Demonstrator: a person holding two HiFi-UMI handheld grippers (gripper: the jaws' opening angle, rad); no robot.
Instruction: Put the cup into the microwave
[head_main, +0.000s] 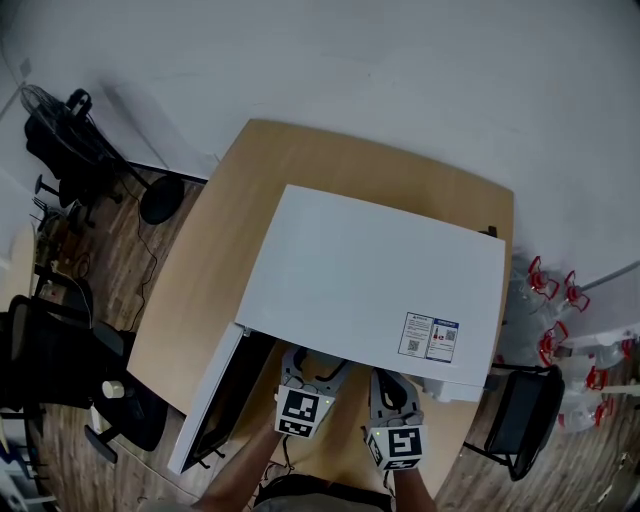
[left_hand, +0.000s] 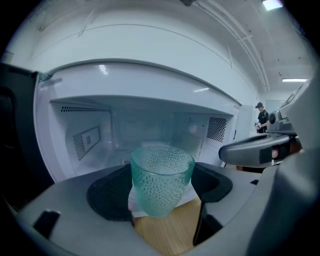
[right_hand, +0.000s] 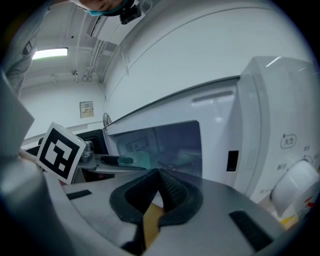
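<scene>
A white microwave (head_main: 370, 280) stands on a wooden table (head_main: 215, 250) with its door (head_main: 212, 405) swung open to the left. My left gripper (left_hand: 160, 191) is shut on a green dimpled glass cup (left_hand: 161, 175), held upright just in front of the open cavity (left_hand: 145, 130). From the right gripper view the cup (right_hand: 136, 160) shows at the cavity mouth. My right gripper (right_hand: 159, 192) is shut and holds nothing, in front of the microwave's right half near the control panel (right_hand: 285, 155). In the head view both the left gripper (head_main: 310, 372) and the right gripper (head_main: 393, 392) sit at the microwave's front edge; the cup is hidden there.
Black office chairs (head_main: 55, 345) and a stand (head_main: 75, 130) are on the floor to the left. Red-capped water bottles (head_main: 560, 310) and a black chair (head_main: 520, 410) stand on the right. A person (left_hand: 261, 119) stands far off in the room.
</scene>
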